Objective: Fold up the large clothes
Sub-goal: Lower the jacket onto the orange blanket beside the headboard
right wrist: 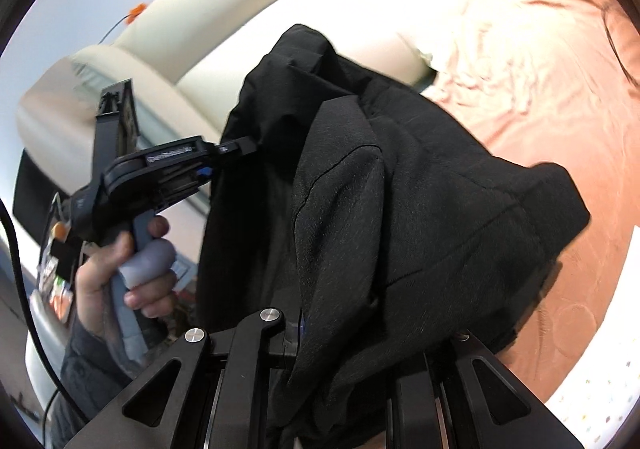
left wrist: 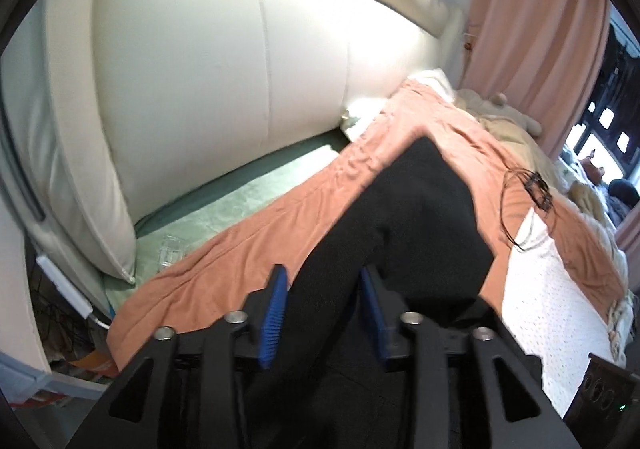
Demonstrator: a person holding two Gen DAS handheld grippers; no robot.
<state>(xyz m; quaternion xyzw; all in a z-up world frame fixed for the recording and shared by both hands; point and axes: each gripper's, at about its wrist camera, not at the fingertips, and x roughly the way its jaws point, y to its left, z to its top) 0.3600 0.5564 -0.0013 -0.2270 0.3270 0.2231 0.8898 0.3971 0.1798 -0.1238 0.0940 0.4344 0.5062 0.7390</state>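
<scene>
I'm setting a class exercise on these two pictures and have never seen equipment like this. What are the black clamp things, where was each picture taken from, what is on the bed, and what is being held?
No robot here: a person holds a hand-operated gripper in each hand, each with a camera looking along its fingers. The left camera shows the left gripper, its blue-padded fingers apart with a black garment hanging between them. The right camera shows the right gripper shut on the same garment, and the person's left hand on the other gripper's handle. Below lies a bed with an orange-pink blanket, a cream headboard behind.
</scene>
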